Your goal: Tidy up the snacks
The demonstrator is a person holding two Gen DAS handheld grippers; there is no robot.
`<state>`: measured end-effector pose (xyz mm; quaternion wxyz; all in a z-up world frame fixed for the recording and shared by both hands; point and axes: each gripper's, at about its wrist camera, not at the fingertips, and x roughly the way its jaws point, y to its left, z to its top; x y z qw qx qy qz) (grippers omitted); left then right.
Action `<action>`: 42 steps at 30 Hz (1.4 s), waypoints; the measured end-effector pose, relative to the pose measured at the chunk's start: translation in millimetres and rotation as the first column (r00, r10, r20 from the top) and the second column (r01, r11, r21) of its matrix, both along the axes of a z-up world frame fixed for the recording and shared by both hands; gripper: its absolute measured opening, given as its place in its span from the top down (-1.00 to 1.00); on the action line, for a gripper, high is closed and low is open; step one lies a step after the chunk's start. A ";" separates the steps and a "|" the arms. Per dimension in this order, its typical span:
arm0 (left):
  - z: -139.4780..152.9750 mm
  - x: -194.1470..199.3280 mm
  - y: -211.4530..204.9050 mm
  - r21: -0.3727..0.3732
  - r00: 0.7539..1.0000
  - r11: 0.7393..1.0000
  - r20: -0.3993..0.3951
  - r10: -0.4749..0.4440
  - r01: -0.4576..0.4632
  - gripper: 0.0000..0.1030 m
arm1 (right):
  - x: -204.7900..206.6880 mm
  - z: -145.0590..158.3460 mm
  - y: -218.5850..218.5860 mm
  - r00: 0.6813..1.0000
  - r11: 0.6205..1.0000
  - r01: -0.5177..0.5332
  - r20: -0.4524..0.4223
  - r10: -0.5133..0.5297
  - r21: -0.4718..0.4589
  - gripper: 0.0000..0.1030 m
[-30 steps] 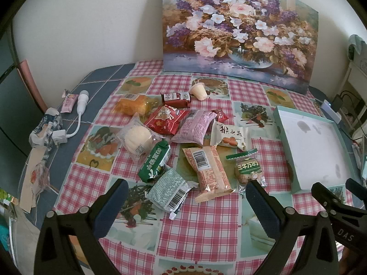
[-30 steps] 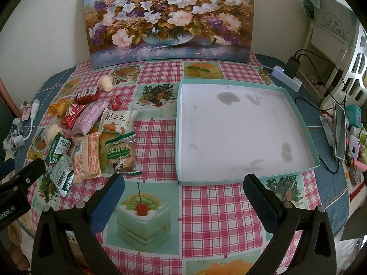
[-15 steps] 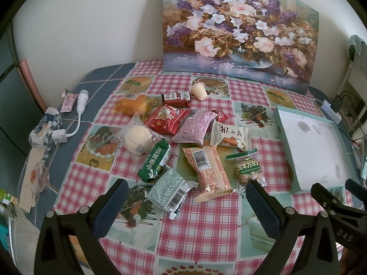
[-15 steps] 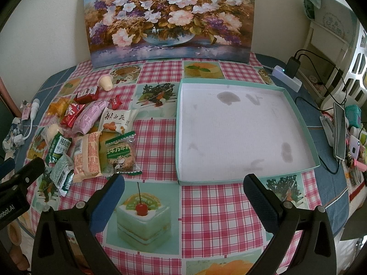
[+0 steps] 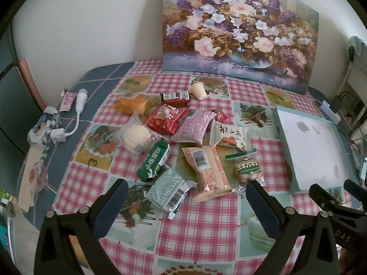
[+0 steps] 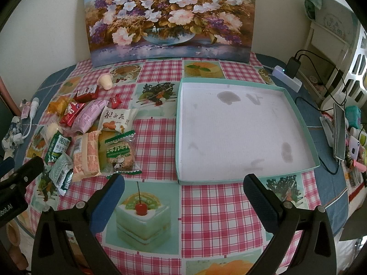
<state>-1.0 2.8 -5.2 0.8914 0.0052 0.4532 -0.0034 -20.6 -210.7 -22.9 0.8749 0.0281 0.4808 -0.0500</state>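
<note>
Several wrapped snacks lie in a loose pile on the checked tablecloth: a pink pack (image 5: pixel 195 127), a red pack (image 5: pixel 165 119), a green carton (image 5: pixel 154 160), an orange-pink bar (image 5: pixel 206 167) and a round cookie pack (image 5: pixel 248 169). A shallow teal box (image 6: pixel 298 119) with a white, stained floor sits to their right, nothing in it. My left gripper (image 5: pixel 183 206) hovers open just short of the pile's near edge. My right gripper (image 6: pixel 183 197) hangs open in front of the box's near rim, holding nothing.
A flower painting (image 6: pixel 170 20) leans against the wall at the back. A white cable and crumpled wrappers (image 5: pixel 45 130) lie at the table's left edge. A power strip with charger (image 6: pixel 289 75) and a phone (image 6: pixel 339 133) sit at the right.
</note>
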 end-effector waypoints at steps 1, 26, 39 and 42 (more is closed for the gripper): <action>0.1 -0.1 -0.1 -0.001 1.000 1.000 0.000 0.000 0.000 -1.00 | 0.2 0.0 0.2 1.000 1.000 -0.001 0.001 0.001 0.000 -1.00; -19.4 4.5 89.4 -0.212 0.976 0.955 0.020 0.217 -0.208 -1.00 | 48.8 -0.5 47.1 0.987 0.991 -0.113 -0.108 0.121 0.077 -1.00; -75.5 35.5 74.0 -0.209 0.962 0.955 -0.218 0.165 -0.211 -1.00 | 97.3 -72.0 65.8 0.962 0.990 -0.113 -0.239 0.130 0.082 -1.00; -86.1 41.8 70.8 -0.209 0.949 0.949 -0.260 0.177 -0.235 -1.00 | 99.2 -84.3 68.7 0.957 0.989 -0.129 -0.251 0.143 0.069 -0.99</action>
